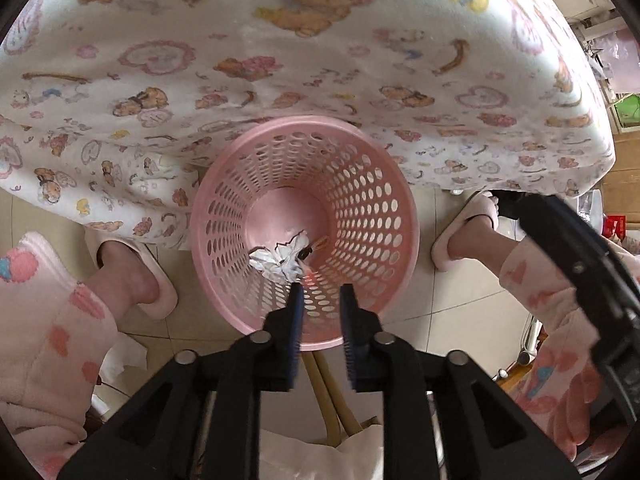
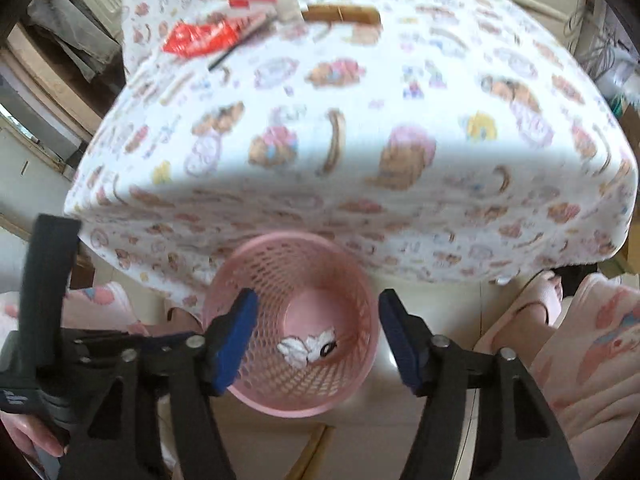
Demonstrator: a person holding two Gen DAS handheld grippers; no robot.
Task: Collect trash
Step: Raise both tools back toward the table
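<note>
Red wrapper (image 2: 200, 40) lies on desk (image 2: 360, 152) at eleven o'clock from right tool (image 2: 316, 336); jaws apart, empty; left tool (image 1: 322, 300) slightly apart over pink basket (image 1: 372, 184).

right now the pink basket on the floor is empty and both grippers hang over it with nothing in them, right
Not quite: the pink basket is not empty. Crumpled white paper lies at its bottom, seen in both wrist views. The rest holds: the basket stands on the floor, and the left gripper and right gripper hang over it with nothing in them.

Pink basket (image 1: 372, 184) on tiled floor (image 1: 452, 304)
</note>
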